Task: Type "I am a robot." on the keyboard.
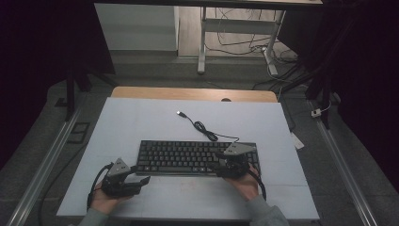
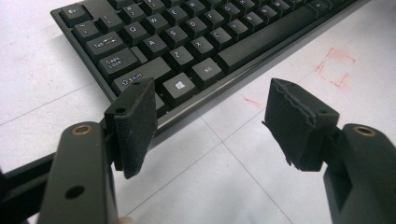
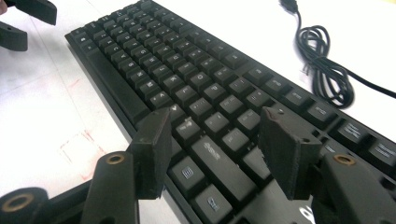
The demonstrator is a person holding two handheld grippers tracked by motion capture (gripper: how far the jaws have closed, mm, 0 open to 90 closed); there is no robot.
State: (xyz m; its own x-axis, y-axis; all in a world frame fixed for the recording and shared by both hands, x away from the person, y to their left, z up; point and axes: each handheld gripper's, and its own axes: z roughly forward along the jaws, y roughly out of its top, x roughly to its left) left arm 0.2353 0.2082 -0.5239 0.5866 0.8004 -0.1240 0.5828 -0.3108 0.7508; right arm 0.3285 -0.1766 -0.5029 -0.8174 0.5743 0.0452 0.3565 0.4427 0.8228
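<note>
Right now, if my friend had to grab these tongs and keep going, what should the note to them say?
Left tongs: open, nothing between them, hovering over the table just off the keyboard's near left corner.
Right tongs: open, nothing gripped, above the keys at the keyboard's right end.
Keyboard: flat in the middle of the table, near the person's edge. Its cable trails away behind it, coiled, with the plug lying loose.
Done: nothing that can be told from how things lie.
Left: neither tongs holds the keyboard, so any lifting or moving is probably still to do.
</note>
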